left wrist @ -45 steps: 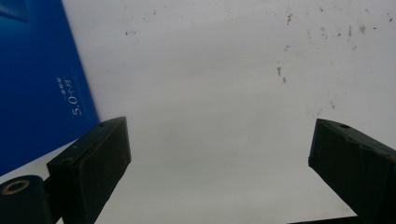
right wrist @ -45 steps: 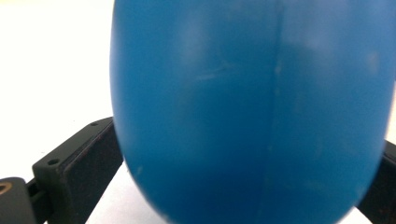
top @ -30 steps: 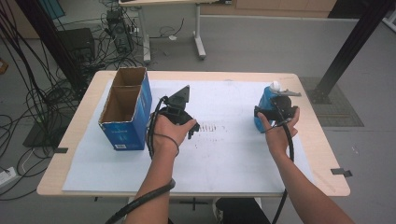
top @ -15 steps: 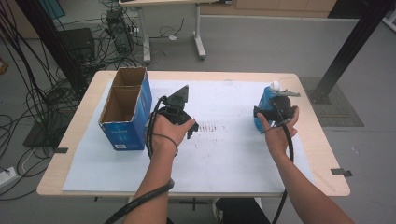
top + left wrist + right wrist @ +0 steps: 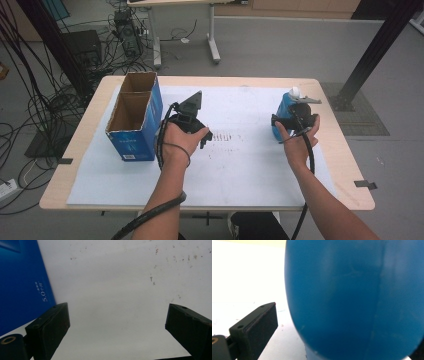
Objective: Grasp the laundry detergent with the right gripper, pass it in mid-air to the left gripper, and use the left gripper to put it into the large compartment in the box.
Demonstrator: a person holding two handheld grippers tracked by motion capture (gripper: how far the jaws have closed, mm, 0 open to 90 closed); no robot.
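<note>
My right tongs (image 5: 286,121) stand open around the upright blue bottle (image 5: 286,107), far from the cardboard box (image 5: 134,116); my left tongs (image 5: 204,138), beside that box, gape empty.

Black tools (image 5: 192,120), trailing black cables, bare forearms.

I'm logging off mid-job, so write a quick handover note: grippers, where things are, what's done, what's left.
Left gripper: open, nothing between its jaws, over the white sheet beside the blue carton.
Right gripper: right up against the blue bottle; one jaw stands clear of it, the other is hidden, so a grip can't be confirmed.
Done: the carton stands open-topped at the left and looks empty.
Left: probably grasp the bottle and move it.
</note>
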